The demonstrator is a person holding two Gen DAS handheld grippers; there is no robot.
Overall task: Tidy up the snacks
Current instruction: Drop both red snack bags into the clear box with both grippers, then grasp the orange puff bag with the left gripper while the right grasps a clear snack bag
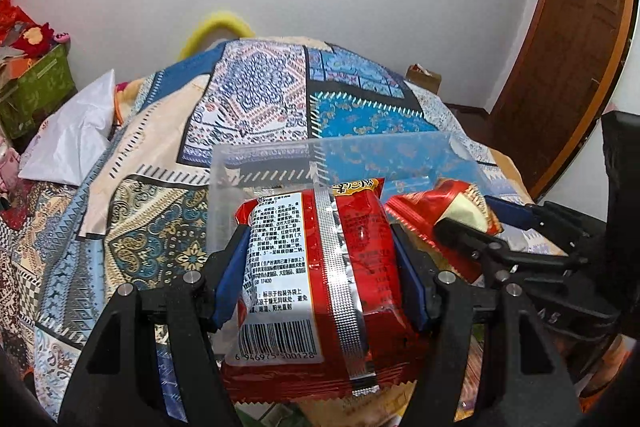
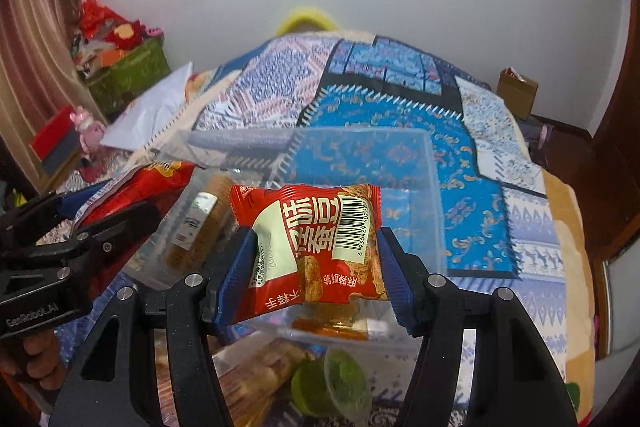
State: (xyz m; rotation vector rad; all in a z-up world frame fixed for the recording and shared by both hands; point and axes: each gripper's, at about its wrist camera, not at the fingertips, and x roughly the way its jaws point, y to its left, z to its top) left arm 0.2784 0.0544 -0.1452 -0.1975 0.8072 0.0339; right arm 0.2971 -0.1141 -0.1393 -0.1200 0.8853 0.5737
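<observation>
My left gripper (image 1: 320,247) is shut on a big red snack packet (image 1: 320,267) with a white label, a barcode and a silver seam. Just behind it stands a clear plastic bin (image 1: 264,159) on the bed. To its right, my right gripper (image 1: 476,217) holds a small red-and-cream packet (image 1: 460,203). In the right wrist view, my right gripper (image 2: 316,243) is shut on that small packet (image 2: 304,251), over the clear bin (image 2: 360,137). A biscuit packet (image 2: 200,223) lies in the bin's left part. My left gripper (image 2: 100,207) with its red packet (image 2: 144,187) is at the left.
A patterned bedspread (image 2: 400,99) covers the bed. Below my right gripper lie a green jelly cup (image 2: 340,383) and a cracker packet (image 2: 256,375). A white bag (image 1: 76,131) and green box (image 1: 36,87) sit left. A cardboard box (image 2: 516,91) and wooden door (image 1: 560,67) are right.
</observation>
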